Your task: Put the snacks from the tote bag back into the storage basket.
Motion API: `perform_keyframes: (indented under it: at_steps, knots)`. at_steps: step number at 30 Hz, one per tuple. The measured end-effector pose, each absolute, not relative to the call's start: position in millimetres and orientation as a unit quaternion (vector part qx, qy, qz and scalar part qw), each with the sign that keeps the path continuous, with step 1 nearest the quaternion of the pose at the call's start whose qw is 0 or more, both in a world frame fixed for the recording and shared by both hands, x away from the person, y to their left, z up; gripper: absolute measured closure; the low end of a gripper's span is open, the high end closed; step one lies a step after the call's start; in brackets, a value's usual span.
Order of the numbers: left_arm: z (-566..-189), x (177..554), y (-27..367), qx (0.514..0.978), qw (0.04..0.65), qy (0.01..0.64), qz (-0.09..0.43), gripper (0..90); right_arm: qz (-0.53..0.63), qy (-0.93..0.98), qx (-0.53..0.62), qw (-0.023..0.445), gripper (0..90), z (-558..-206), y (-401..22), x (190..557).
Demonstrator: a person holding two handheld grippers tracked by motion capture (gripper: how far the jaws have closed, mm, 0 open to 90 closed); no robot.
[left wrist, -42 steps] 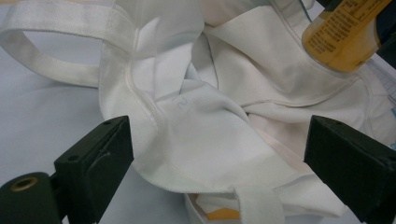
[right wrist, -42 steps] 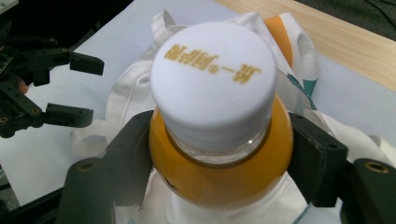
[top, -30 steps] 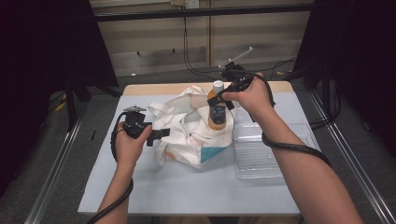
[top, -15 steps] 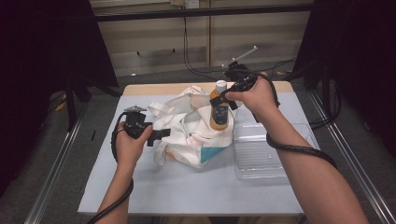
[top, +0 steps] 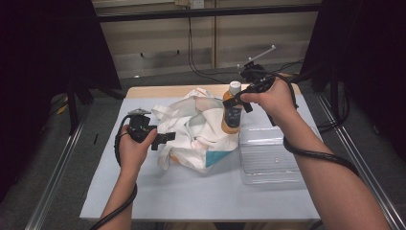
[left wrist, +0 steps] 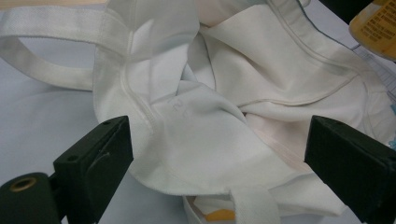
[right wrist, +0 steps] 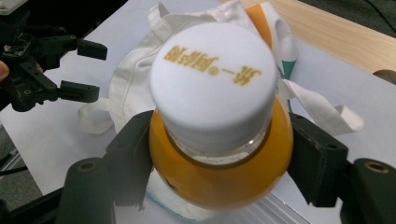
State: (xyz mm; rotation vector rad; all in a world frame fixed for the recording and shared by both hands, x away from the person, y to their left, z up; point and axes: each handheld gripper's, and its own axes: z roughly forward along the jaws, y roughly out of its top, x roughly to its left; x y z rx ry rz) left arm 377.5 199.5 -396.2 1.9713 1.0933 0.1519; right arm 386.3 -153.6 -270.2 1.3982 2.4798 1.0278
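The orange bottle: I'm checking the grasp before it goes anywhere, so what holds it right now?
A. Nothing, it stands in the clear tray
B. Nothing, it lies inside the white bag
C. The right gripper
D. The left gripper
C: the right gripper has its two black jaws pressed on either side of the orange bottle just under its white cap.

A recording booth in a lab, not a home, small tabletop (top: 191,191) under a pale sheet stood alone, black curtains (top: 43,72) hung at both sides, metal frame rails (top: 52,182) ran along the grey floor, loose cables (top: 201,62) trailed past a plain panelled back wall (top: 158,43)
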Motion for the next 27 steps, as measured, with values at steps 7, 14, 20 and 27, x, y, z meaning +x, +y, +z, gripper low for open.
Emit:
perform_keyframes:
  at_steps: [7, 14, 20, 27]
  knots:
    - [-396.4, 377.2, 198.4, 0.791, 0.425, 0.436, 0.061, 7.6, 0.334, 0.818, 0.464, 0.064, 30.4, -266.3, -164.0, 382.0]
    - [-395.6, 377.0, 198.1, 0.790, 0.426, 0.436, 0.061, 7.6, 0.333, 0.816, 0.469, 0.065, 30.4, -268.9, -174.1, 378.1]
    - [-395.9, 377.1, 198.1, 0.790, 0.427, 0.437, 0.061, 7.6, 0.326, 0.817, 0.471, 0.068, 30.5, -273.2, -181.4, 375.9]
    - [-396.8, 377.2, 196.6, 0.792, 0.424, 0.435, 0.061, 7.6, 0.327, 0.814, 0.475, 0.070, 30.4, -275.6, -188.4, 372.6]
